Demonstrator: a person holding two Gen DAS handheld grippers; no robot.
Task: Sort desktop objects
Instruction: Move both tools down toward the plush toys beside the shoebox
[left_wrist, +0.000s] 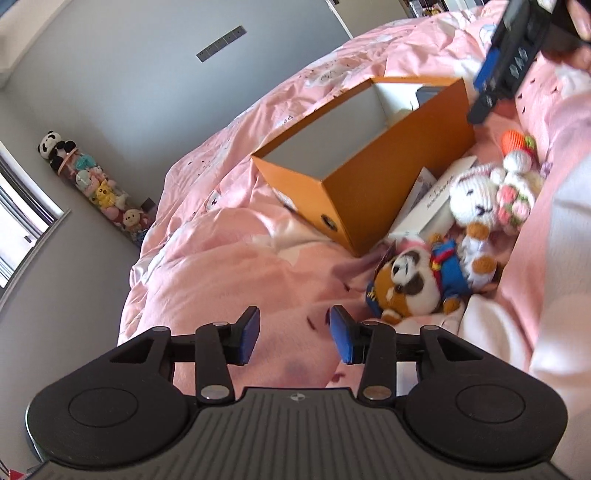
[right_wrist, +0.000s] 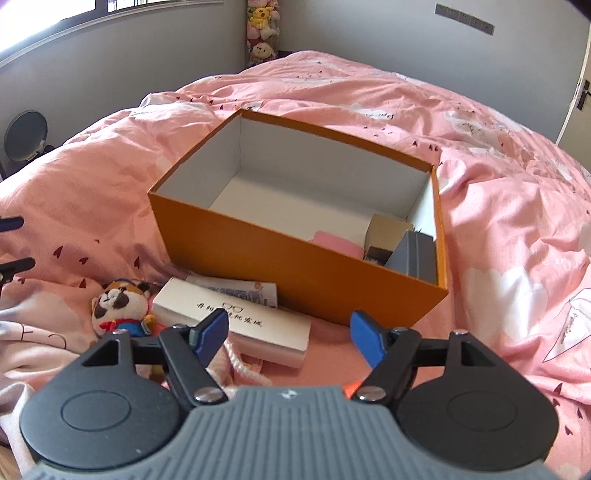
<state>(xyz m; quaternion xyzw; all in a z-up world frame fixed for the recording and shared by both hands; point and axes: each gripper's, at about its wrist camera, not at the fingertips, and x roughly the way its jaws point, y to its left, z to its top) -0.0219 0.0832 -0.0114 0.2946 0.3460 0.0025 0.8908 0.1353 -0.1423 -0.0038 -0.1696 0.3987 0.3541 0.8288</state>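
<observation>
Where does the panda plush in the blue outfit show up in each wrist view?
Left wrist: panda plush lies lower right of centre, just off the orange box's near corner.
Right wrist: panda plush lies lower left, beside the white carton.
Shared landmark: the orange box.

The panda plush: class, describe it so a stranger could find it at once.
On the pink bedspread, find the orange box. Beside its near corner lies the panda plush; unlike the white knitted bunny next to it, it has black eye patches and blue clothes.
</observation>
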